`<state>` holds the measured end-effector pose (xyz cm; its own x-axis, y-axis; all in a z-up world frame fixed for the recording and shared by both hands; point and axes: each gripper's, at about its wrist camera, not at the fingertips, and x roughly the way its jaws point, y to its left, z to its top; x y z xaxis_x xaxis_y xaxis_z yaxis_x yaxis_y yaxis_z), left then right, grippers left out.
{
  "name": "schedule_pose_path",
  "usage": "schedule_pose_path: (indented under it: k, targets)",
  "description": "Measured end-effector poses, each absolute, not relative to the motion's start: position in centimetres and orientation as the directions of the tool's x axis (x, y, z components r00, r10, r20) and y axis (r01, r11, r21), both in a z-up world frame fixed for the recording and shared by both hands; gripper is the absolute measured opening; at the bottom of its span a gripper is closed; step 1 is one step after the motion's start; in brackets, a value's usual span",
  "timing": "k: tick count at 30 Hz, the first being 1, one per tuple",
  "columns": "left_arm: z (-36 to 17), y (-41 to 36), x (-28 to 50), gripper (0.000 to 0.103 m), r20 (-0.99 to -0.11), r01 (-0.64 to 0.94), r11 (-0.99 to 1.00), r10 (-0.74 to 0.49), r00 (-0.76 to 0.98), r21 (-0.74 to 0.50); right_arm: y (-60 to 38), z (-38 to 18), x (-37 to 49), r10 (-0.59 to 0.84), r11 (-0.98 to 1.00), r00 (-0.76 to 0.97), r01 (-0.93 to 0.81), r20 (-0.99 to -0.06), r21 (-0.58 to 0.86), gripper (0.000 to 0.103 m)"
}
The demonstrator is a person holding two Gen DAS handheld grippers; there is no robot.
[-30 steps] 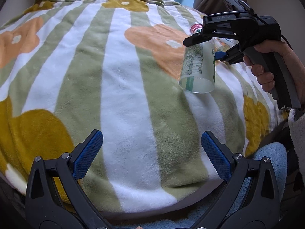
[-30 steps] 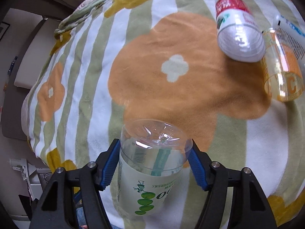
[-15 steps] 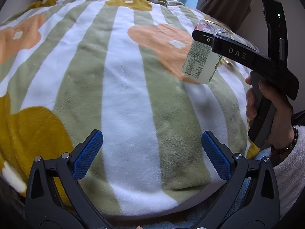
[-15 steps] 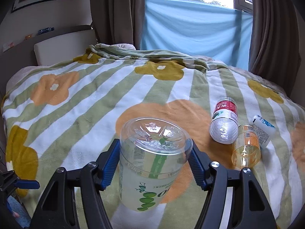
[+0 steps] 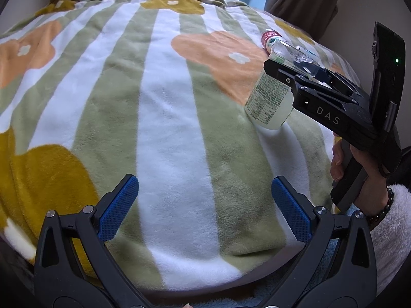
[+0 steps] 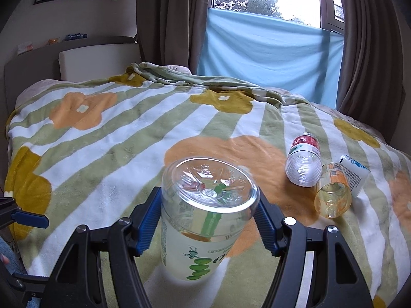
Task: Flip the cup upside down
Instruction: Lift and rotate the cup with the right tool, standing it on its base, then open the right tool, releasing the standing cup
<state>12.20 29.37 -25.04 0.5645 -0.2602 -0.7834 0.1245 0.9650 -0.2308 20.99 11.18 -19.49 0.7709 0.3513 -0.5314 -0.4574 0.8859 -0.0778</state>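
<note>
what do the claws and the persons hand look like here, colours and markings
Both claws are black plastic frames with silver screws and blue textured pads: the left claw and the right claw. The right one's body reads DAS in pale letters, with a small green light. The right hand wears a fluffy white sleeve and a dark bead bracelet.

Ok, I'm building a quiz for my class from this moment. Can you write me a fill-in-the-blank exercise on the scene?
1. The clear plastic cup with green print is clamped by the ____ gripper.
2. The cup's closed base points ____.
3. The left gripper is ____ and holds nothing.
4. The clear bottle with the red label lies on the striped flowered ____.

Missing words: right; up; open; blanket
</note>
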Motion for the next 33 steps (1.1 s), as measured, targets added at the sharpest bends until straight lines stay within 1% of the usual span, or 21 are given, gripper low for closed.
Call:
schedule_pose_path:
  k: [7, 12, 15, 16, 17, 19, 25, 27, 28, 29, 33]
  targets:
    - [-25.3, 28.9, 12.4, 0.103, -0.792, 0.135, 0.965, -0.260, 0.553, -0.223, 11.0, -19.8, 20.0, 0.377, 0.859, 0.756, -0.501, -0.536, -0.102, 0.063]
    - [-25.4, 28.8, 12.4, 0.103, -0.796, 0.135, 0.967, -0.255, 0.549, -0.217, 11.1, -19.8, 20.1, 0.405, 0.848, 0.748, -0.522, -0.526, -0.090, 0.063]
    - [-25.5, 28.8, 12.4, 0.103, -0.796, 0.135, 0.967, -0.255, 0.548, -0.217, 11.3, -19.8, 20.4, 0.412, 0.846, 0.737, -0.528, -0.537, -0.076, 0.065]
    - [-25.5, 28.8, 12.4, 0.103, -0.796, 0.135, 0.967, -0.256, 0.548, -0.217, 11.3, -19.8, 20.5, 0.410, 0.847, 0.735, -0.526, -0.540, -0.073, 0.069]
    - [-25.5, 28.8, 12.4, 0.103, -0.796, 0.135, 0.967, -0.255, 0.548, -0.217, 11.3, -19.9, 20.6, 0.413, 0.847, 0.731, -0.527, -0.543, -0.066, 0.078]
    - [-25.5, 28.8, 12.5, 0.103, -0.796, 0.135, 0.967, -0.255, 0.548, -0.217, 11.3, -19.9, 20.7, 0.423, 0.846, 0.727, -0.530, -0.542, -0.050, 0.085]
    - [-25.5, 28.8, 12.4, 0.103, -0.797, 0.136, 0.967, -0.255, 0.548, -0.216, 11.1, -19.9, 20.9, 0.431, 0.850, 0.720, -0.526, -0.544, -0.022, 0.086]
    - [-25.4, 28.8, 12.4, 0.103, -0.796, 0.136, 0.967, -0.254, 0.549, -0.216, 11.1, -20.0, 21.1, 0.429, 0.853, 0.715, -0.522, -0.552, -0.013, 0.093]
    - [-25.4, 28.8, 12.5, 0.103, -0.796, 0.135, 0.967, -0.254, 0.549, -0.215, 11.0, -20.1, 21.2, 0.428, 0.856, 0.710, -0.517, -0.559, -0.001, 0.100]
    - [-25.5, 28.8, 12.5, 0.103, -0.796, 0.135, 0.967, -0.253, 0.551, -0.214, 10.9, -20.2, 21.4, 0.431, 0.859, 0.707, -0.512, -0.561, 0.013, 0.102]
    - [-25.5, 28.9, 12.4, 0.103, -0.789, 0.132, 0.971, -0.241, 0.565, -0.202, 10.2, -20.3, 21.7, 0.417, 0.876, 0.715, -0.481, -0.561, 0.039, 0.102]
